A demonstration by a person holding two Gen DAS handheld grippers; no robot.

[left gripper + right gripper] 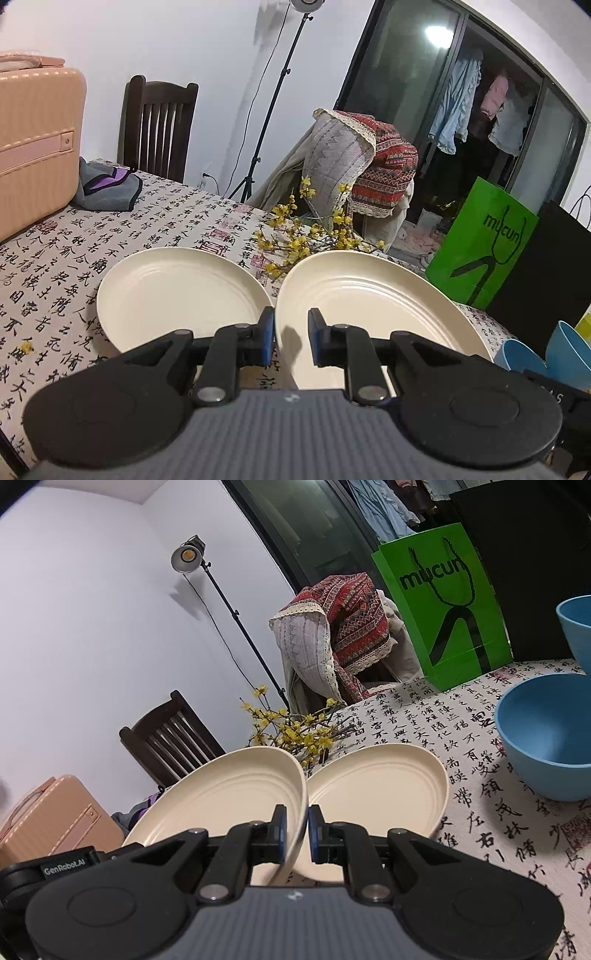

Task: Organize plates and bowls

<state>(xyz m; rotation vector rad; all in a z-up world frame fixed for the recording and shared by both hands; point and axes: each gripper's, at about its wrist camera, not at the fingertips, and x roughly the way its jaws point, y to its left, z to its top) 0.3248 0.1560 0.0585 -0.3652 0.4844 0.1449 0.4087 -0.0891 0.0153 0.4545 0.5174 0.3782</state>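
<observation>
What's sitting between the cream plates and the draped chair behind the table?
A yellow flowering branch lies on the tablecloth between the plates and the draped chair; both wrist views show it.

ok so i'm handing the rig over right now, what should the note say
Left gripper: shut on the left rim of the raised plate.
Right gripper: shut on its right rim, apparently the same plate, tilted.
On the table: second plate, flat; near bowl and far bowl unstacked at the right.
Done: nothing stacked yet.
Left: probably set raised plate on second plate, then nest the bowls.
</observation>
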